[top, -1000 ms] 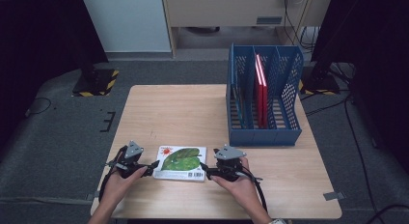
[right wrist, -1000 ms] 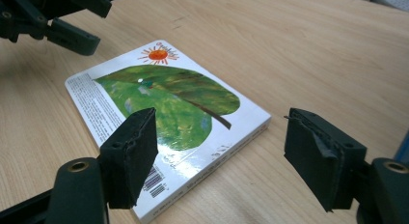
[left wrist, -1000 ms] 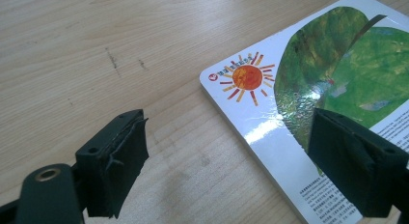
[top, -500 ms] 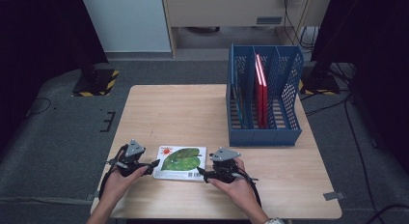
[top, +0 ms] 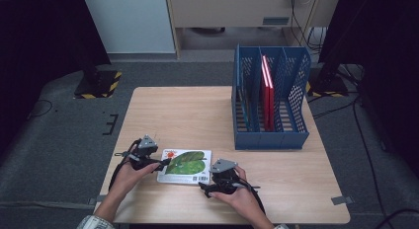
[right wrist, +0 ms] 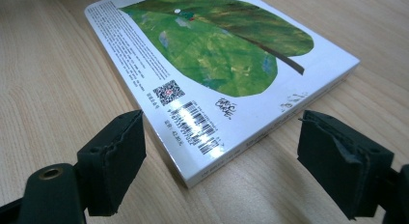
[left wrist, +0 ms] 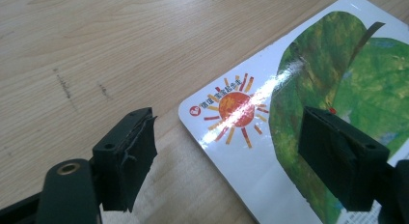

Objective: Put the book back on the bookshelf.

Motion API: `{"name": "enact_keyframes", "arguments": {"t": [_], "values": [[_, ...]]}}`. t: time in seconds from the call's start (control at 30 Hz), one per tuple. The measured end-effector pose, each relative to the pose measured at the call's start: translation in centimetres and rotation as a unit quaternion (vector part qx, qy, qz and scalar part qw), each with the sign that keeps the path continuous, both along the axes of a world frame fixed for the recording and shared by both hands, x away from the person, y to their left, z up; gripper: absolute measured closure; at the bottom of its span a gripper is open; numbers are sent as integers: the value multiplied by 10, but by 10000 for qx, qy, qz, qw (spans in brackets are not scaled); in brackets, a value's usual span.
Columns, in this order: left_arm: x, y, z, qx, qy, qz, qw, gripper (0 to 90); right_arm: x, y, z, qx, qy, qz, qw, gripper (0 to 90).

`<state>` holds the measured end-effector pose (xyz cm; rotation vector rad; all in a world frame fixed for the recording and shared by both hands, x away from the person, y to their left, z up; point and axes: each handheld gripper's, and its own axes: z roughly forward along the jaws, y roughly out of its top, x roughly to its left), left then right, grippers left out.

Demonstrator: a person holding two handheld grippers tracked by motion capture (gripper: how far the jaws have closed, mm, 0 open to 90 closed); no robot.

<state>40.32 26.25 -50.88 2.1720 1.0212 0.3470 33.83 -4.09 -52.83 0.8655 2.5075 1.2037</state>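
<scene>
Nearest to the person, the right tongs [top: 213, 185] are low at the front edge of the table [top: 296, 189], at the near right corner of a book [top: 185, 166]. In the right gripper view the two black jaws stand apart, one on each side of that corner where the barcode [right wrist: 197, 125] is printed; the pads do not touch the book. These jaws have just been opening, and the corner of the book is between them.

A little further and to the left, the left tongs [top: 165, 162] point at the left edge of the book. Their jaws are also apart — one is above the bare wood, the other above the cover near the orange sun [left wrist: 235, 108]. I cannot tell if this pad touches the cover.

The book lies flat on the table, near the front edge, with a large green leaf [right wrist: 212, 40] on the cover.

Far behind, on the right part of the table, there is a blue file rack [top: 269, 103], well apart from the book. A red book [top: 267, 93] stands upright in one of its middle compartments.
</scene>
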Motion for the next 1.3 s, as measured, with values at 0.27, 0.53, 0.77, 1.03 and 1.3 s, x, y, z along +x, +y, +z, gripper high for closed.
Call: {"name": "enact_keyframes", "arguments": {"t": [0.27, 0.53, 0.77, 1.03, 1.3], "values": [[15, -3, -9, -28, 327, -66, 9994, 246, 2, 1, -7, -65, 147, -23, 9999, 189], [21, -3, -12, -332, 541, -117, 9979, 313, 2, 4, -9, -154, 91, 23, 9998, 209], [20, -3, -12, -359, 522, -29, 9980, 330, 1, 9, -9, -294, 7, 50, 9996, 200], [19, -1, -10, -396, 496, 66, 9980, 388, 1, 12, -9, -321, 34, -15, 9995, 177], [18, -3, -7, -382, 484, 130, 9980, 388, 2, 16, -9, -350, 71, -71, 9993, 126]]}}
